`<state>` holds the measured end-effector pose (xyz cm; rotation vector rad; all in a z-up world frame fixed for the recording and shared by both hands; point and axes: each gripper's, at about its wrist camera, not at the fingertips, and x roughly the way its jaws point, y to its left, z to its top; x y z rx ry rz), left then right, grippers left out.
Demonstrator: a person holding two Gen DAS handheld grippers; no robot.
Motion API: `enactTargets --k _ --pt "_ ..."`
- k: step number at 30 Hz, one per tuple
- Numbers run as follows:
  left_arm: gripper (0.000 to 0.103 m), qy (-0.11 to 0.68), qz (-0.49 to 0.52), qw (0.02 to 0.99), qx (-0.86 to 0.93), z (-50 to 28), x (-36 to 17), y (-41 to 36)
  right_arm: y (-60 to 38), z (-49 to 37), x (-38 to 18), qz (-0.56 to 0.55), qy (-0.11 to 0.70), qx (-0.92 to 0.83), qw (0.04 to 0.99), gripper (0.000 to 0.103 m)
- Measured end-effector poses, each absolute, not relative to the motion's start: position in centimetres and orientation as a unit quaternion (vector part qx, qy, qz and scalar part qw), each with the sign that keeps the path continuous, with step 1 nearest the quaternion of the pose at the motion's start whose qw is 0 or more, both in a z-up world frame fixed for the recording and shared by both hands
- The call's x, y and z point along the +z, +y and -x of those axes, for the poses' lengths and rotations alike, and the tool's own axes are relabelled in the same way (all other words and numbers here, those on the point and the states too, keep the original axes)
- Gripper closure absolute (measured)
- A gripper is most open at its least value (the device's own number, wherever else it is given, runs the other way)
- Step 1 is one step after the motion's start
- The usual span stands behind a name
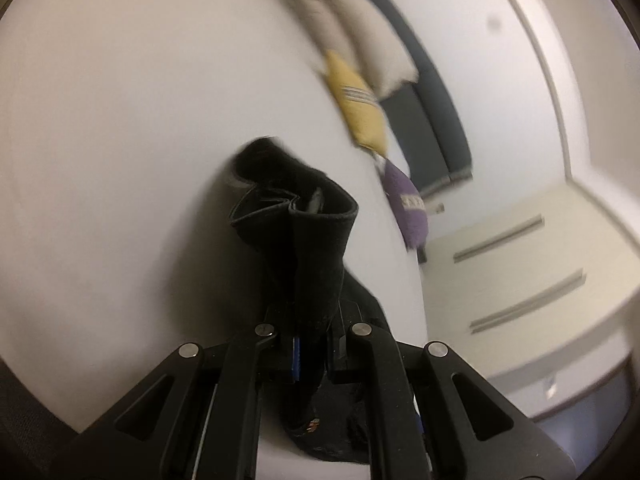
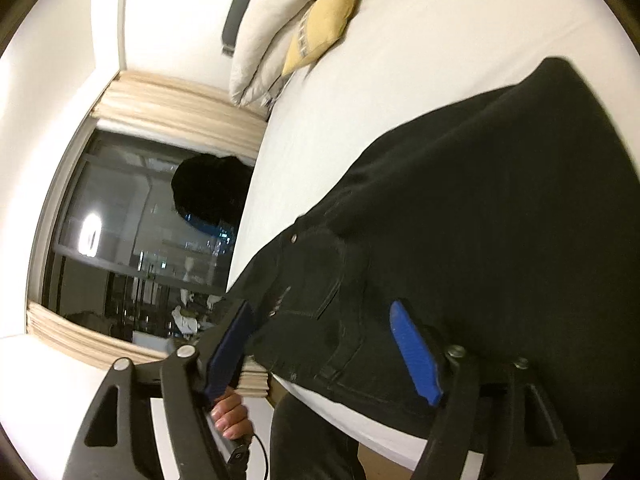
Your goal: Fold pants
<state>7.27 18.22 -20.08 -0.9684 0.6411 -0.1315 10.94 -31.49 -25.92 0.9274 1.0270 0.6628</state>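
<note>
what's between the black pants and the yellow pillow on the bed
Only bare white sheet. The right wrist view shows it best: black pants low on the bed, yellow pillow by the headboard, nothing lying between them.

I see a big white bed [image 2: 420, 40]. At its head lie white pillows [image 2: 260, 40], a yellow pillow [image 2: 320, 28] and a purple pillow [image 1: 406, 204]. Behind them runs a dark headboard [image 1: 432, 120]. The walls [image 2: 168, 12] are white. On one side I see a large window [image 2: 132, 232]. It is dark outside. A bright lamp [image 2: 90, 236] shines back in the glass, and small lights show there too. Cream curtains [image 2: 176, 108] hang beside the window at both ends. On the other side of the bed stands a cream cabinet [image 1: 520, 272] with long grey handles.
</note>
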Motion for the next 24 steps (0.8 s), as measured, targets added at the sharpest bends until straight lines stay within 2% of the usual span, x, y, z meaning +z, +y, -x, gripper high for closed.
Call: enactTargets --k 5,7,10,15,24 --pt "0.097 0.320 0.290 0.892 -0.136 -9.6 -13.7 8.9 -34.4 -12.0 -25.9 -0.454 0.467 0.286 0.702 0.025" --pt "0.097 0.338 0.228 0.897 -0.173 -10.1 -13.3 3.9 -35.5 -12.6 -25.7 -0.471 0.462 0.288 0.695 0.024" --pt "0.097 0.375 0.175 0.883 -0.222 -9.9 -16.0 -2.4 -36.6 -13.7 -24.9 -0.479 0.458 0.290 0.690 0.021" --pt "0.097 0.425 0.143 0.858 -0.248 -8.1 -20.5 -6.6 -37.0 -14.8 -24.3 -0.477 0.468 0.320 0.672 0.018" --pt "0.097 0.410 0.065 0.877 -0.244 -5.8 -21.0 -9.2 -35.9 -16.3 -25.7 -0.446 0.520 0.303 0.663 0.019"
